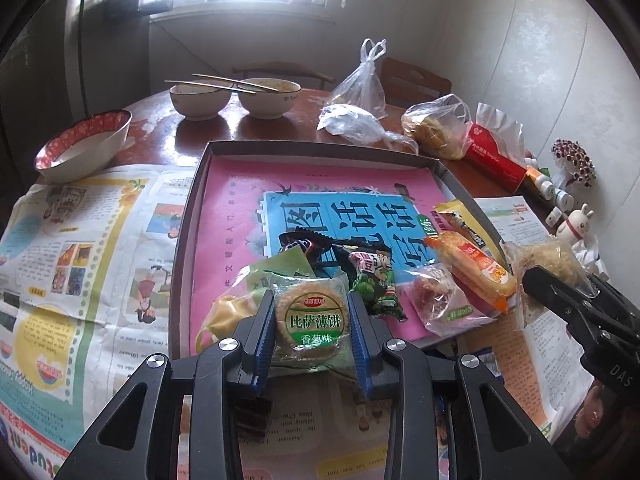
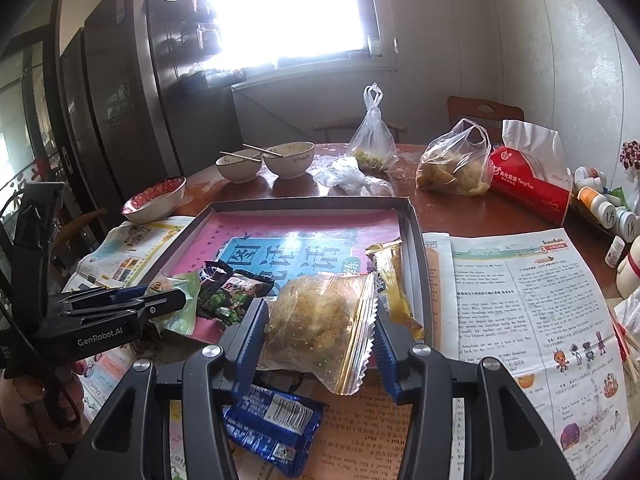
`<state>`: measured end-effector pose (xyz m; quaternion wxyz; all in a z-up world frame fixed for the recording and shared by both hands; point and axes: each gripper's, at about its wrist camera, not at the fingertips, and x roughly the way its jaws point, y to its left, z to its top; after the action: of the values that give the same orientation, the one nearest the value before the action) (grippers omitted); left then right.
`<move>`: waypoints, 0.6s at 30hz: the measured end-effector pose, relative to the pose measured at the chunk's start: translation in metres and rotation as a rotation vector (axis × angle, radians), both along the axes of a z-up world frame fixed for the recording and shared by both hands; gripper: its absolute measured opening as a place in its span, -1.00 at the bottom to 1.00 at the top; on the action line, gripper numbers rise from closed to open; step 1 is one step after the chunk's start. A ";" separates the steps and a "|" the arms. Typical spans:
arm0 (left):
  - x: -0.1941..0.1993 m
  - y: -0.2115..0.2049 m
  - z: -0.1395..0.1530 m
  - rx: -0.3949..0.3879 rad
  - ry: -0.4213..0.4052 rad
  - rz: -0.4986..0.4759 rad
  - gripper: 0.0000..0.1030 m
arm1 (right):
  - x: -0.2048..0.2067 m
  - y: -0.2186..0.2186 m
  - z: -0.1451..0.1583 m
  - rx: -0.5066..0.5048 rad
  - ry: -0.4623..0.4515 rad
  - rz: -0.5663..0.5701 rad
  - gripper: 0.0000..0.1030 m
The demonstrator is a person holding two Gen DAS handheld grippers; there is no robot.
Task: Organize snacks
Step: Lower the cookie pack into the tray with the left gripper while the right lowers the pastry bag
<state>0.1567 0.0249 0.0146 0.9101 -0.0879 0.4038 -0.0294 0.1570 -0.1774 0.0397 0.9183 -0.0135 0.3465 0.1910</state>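
Both grippers tip down toward the worktop (image 2: 460,208), side by side over the near edge of a flat box (image 1: 188,216).

The left gripper (image 1: 313,322) has its jaws clenched on a round cracker pack (image 1: 312,320), one blue pad on each side. The pack sits right between the jaws, at 6 o'clock of the box.

The right gripper (image 2: 318,334) has its jaws grasping a clear snack bag (image 2: 316,320) by both sides. It is at the box's near right corner, about 5 o'clock.

More snacks lie in a heap (image 1: 360,272) at the near end of the box. The far part, toward 12 o'clock, is bare. A blue pack (image 2: 276,420) lies on the newspaper (image 2: 532,304) under the right gripper. Bowls (image 1: 236,96) stand past the box at 12 o'clock.
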 end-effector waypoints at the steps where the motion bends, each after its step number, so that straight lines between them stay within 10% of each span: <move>1: 0.002 0.000 -0.001 -0.002 0.002 -0.002 -0.33 | 0.002 0.001 -0.001 -0.002 0.003 -0.001 -0.03; 18: 0.017 -0.009 -0.008 -0.006 0.019 -0.029 -0.33 | 0.021 0.015 -0.016 -0.039 0.032 0.006 -0.03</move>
<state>0.1738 0.0161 0.0062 0.9055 -0.0849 0.4135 -0.0429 0.1784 -0.1627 0.0237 0.9116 -0.0296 0.3647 0.1873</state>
